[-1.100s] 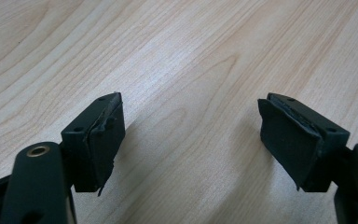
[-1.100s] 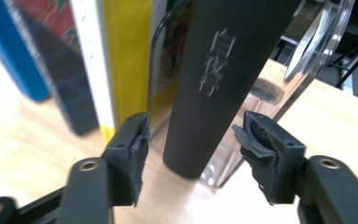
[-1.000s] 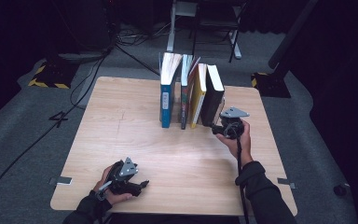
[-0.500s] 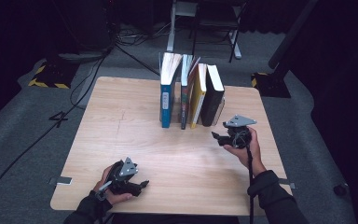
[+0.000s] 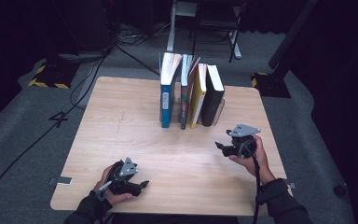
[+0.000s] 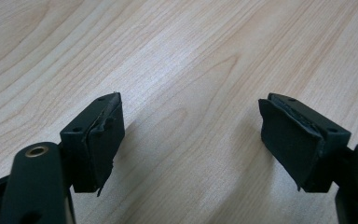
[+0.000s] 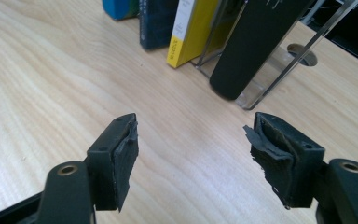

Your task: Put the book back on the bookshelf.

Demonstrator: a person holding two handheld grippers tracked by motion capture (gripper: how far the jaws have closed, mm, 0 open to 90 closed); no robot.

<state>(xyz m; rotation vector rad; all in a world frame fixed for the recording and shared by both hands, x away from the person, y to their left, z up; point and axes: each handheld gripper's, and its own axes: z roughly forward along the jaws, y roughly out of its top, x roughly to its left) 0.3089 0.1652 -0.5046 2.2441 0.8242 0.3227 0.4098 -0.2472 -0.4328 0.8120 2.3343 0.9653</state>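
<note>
Several books stand upright in a row at the far middle of the wooden table (image 5: 121, 121): a blue book (image 5: 166, 102), a dark book (image 5: 185, 95), a yellow book (image 5: 197, 95) and a black book (image 5: 213, 100). My right gripper (image 5: 220, 146) hovers near the table's right edge, short of the black book and apart from it. Its jaws have just been opening and have nothing between them. In the right gripper view, the right gripper (image 7: 193, 140) faces the yellow book (image 7: 191, 28) and the black book (image 7: 256, 42). My left gripper (image 5: 142, 184) rests open at the near left, over bare wood (image 6: 191, 135).
A clear bookend with a wire frame (image 7: 284, 70) props the black book from the right. A round cable hole (image 7: 303, 53) sits in the tabletop behind it. Cables and stand legs (image 5: 200, 28) lie on the dark floor beyond the table.
My right hand has drawn back from the black book's near end toward the near right of the table, and its jaws have widened. The left hand has stayed put.
</note>
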